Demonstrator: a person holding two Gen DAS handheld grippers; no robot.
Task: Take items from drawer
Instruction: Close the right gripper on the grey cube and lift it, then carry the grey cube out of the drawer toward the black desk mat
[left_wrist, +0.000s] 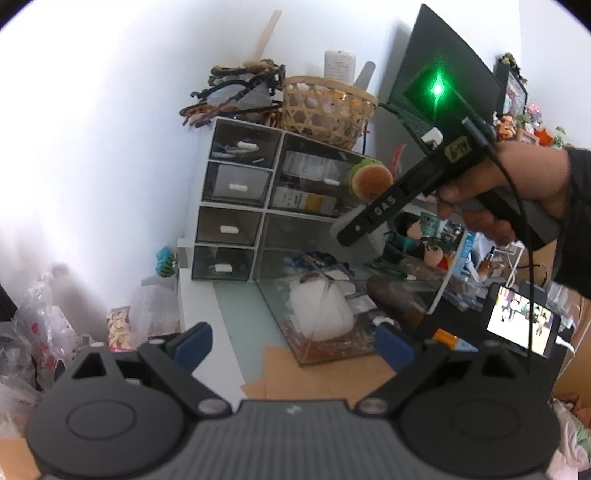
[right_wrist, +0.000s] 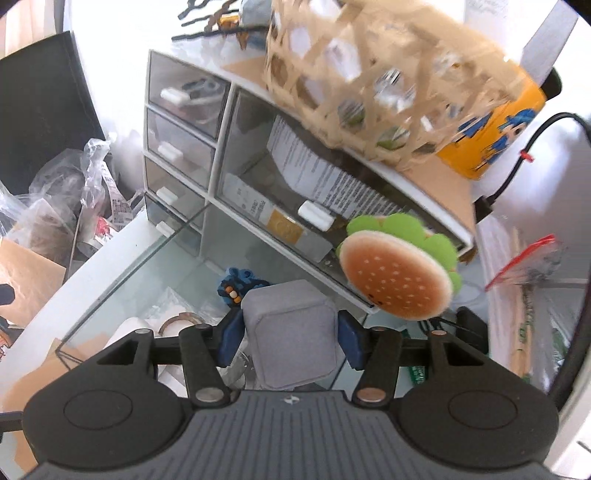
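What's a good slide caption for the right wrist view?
Right gripper lifts a grey square box above the clear pulled-out drawer.

We count one white drawer cabinet (left_wrist: 236, 199) at centre frame, four small smoked drawers (left_wrist: 231, 230) in its left column, one woven bamboo basket (left_wrist: 327, 107) on top, one grey felt box (right_wrist: 291, 332), one plush burger (right_wrist: 399, 273).

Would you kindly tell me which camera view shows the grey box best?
The right wrist view: the grey box fills the centre, clamped in the right gripper. The left wrist view shows only a sliver of it behind that gripper's black body.
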